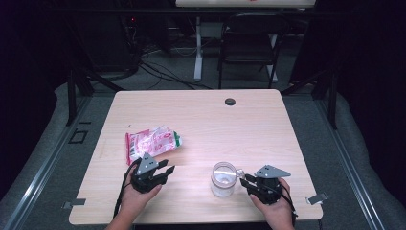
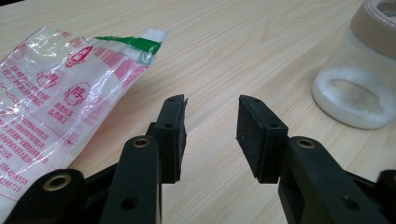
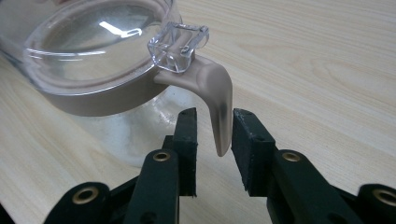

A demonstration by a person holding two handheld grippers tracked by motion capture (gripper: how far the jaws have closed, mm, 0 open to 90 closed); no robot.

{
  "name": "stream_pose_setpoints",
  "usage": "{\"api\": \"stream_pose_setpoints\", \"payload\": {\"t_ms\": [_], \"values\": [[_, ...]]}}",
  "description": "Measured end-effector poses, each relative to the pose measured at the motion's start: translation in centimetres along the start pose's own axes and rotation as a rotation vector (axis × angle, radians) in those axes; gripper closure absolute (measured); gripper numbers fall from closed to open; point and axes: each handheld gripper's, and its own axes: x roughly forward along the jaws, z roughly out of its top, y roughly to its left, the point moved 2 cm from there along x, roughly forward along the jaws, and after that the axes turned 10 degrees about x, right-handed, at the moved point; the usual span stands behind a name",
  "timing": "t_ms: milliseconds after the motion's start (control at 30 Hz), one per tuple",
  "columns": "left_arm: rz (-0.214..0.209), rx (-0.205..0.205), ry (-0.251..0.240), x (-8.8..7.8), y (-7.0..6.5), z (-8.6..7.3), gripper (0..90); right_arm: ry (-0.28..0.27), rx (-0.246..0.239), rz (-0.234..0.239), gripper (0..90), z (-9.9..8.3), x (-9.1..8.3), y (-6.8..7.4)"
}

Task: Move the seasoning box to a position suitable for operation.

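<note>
Right tongs [image 3: 214, 140]: jaws apart, one on each side of the tan handle [image 3: 219, 100] of a clear glass jug [image 3: 100, 60]; small gaps visible, contact with the handle cannot be confirmed. Jug stands on the light wood-grain tabletop [image 3: 327, 70] with a tan band under its rim, a clear lid [image 3: 93, 32] in place, and a clear plastic thumb tab [image 3: 180, 44] atop the handle.

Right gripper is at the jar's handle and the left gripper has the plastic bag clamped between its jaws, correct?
Not quite. The left gripper holds nothing: in the left gripper view its jaws stand open over bare table, with the plastic bag lying off to one side. The right gripper is at the jar's handle, jaws either side of it.
</note>
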Motion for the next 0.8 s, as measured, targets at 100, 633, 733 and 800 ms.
{"api": "stream_pose_setpoints", "payload": {"t_ms": [100,633,733,800], "values": [[0.0,0.008,-0.005,0.0,-0.1,0.1,61.8,0.005,0.019,0.027,68.4,-0.1,-0.6,-0.1],[-0.028,-0.033,-0.017,0.6,-1.3,1.1,59.9,-0.074,0.046,-0.014,68.5,0.7,-2.0,-0.9],[-0.045,-0.039,-0.019,0.9,-1.8,1.7,61.9,-0.103,0.051,-0.021,65.0,1.1,-2.2,-1.0],[-0.057,-0.028,-0.014,1.2,-2.3,2.2,63.6,-0.117,0.052,-0.023,61.1,1.4,-2.3,-1.1]]}}
